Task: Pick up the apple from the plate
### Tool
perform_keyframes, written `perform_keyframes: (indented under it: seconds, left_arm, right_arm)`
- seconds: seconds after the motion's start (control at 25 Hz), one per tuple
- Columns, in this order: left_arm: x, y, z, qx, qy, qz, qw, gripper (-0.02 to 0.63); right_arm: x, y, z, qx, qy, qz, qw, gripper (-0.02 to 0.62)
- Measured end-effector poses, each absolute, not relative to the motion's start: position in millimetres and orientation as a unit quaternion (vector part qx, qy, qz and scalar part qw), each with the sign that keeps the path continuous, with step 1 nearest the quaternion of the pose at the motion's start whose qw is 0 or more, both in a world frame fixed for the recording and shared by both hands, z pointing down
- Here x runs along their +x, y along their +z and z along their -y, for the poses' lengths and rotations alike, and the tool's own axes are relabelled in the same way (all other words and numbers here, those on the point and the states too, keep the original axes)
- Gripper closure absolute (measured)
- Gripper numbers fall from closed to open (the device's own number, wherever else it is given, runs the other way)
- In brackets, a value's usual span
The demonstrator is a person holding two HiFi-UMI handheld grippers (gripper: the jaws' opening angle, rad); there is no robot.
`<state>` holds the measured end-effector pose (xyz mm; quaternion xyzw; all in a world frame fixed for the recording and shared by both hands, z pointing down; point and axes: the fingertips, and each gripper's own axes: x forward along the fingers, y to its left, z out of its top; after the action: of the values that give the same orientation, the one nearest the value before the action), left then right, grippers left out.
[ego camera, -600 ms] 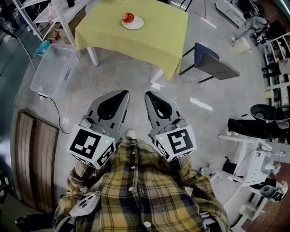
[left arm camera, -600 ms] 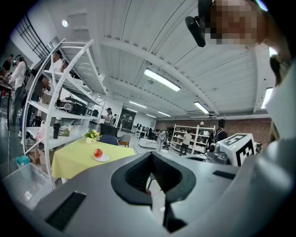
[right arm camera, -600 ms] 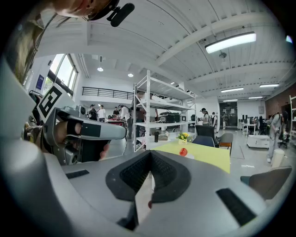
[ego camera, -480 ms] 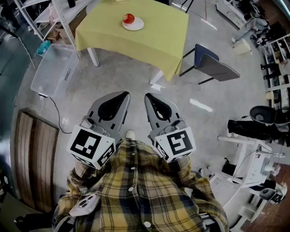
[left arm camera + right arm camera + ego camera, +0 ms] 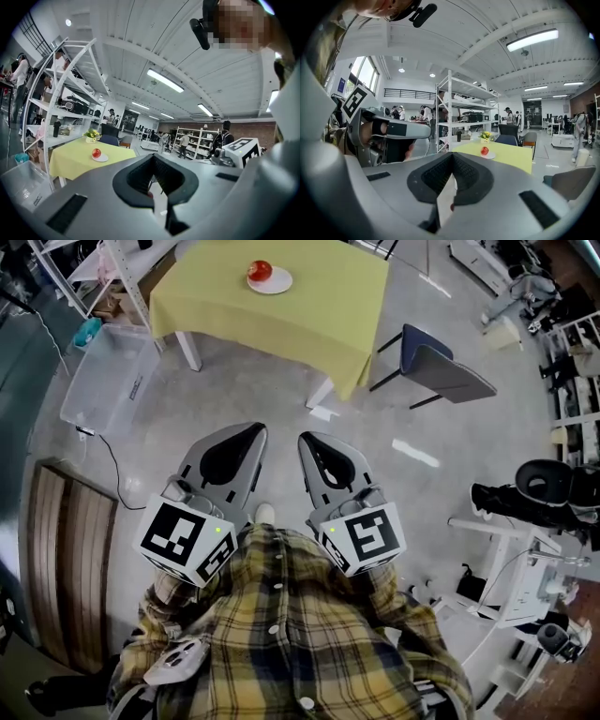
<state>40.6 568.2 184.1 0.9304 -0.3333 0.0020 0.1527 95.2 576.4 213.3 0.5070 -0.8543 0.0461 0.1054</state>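
A red apple (image 5: pixel 260 270) rests on a white plate (image 5: pixel 273 281) on the yellow-clothed table (image 5: pixel 309 306), far ahead across the floor. The left gripper (image 5: pixel 255 430) and the right gripper (image 5: pixel 307 439) are held side by side close to the person's plaid shirt, both pointing toward the table and well short of it. Both are shut, tips touching, with nothing between them. Past the left gripper (image 5: pixel 153 155) in its own view, the apple (image 5: pixel 96 153) is small and far off. It looks just as distant beyond the right gripper (image 5: pixel 452 154), where the apple (image 5: pixel 484 150) is equally small.
A clear plastic bin (image 5: pixel 108 381) lies on the floor left of the table, by a white shelf rack (image 5: pixel 122 268). A dark chair (image 5: pixel 441 371) stands at the table's right corner. A small flower pot (image 5: pixel 486 136) sits behind the plate. Equipment stands (image 5: pixel 534 493) line the right.
The table and apple sit slightly higher and further left in the head view. Both grippers stay shut, side by side in front of the person.
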Motion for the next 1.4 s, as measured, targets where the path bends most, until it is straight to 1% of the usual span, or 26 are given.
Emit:
perform_keyframes:
  seconds: [0.32, 0.64, 1.0, 1.4]
  left_arm:
    - [46.6, 189.9, -567.5, 0.925, 0.003, 0.349, 0.154, 0.600]
    - [24.2, 200.9, -522.0, 0.921, 0.005, 0.355, 0.159, 0.600]
    - [-21.8, 186.5, -435.0, 0.928, 0.002, 0.344, 0.143, 0.600]
    - [-74.8, 197.2, -368.3, 0.932, 0.010, 0.326, 0.156, 0.600]
  right_arm:
    - [104.1, 222.2, -574.6, 0.497, 0.061, 0.860, 0.100, 0.598]
    - [80.5, 235.8, -528.4, 0.486, 0.073, 0.865, 0.106, 0.598]
    - [41.6, 224.8, -444.6, 0.504, 0.066, 0.855, 0.099, 0.598]
    - [-2.8, 234.1, -375.9, 0.532, 0.077, 0.837, 0.105, 0.598]
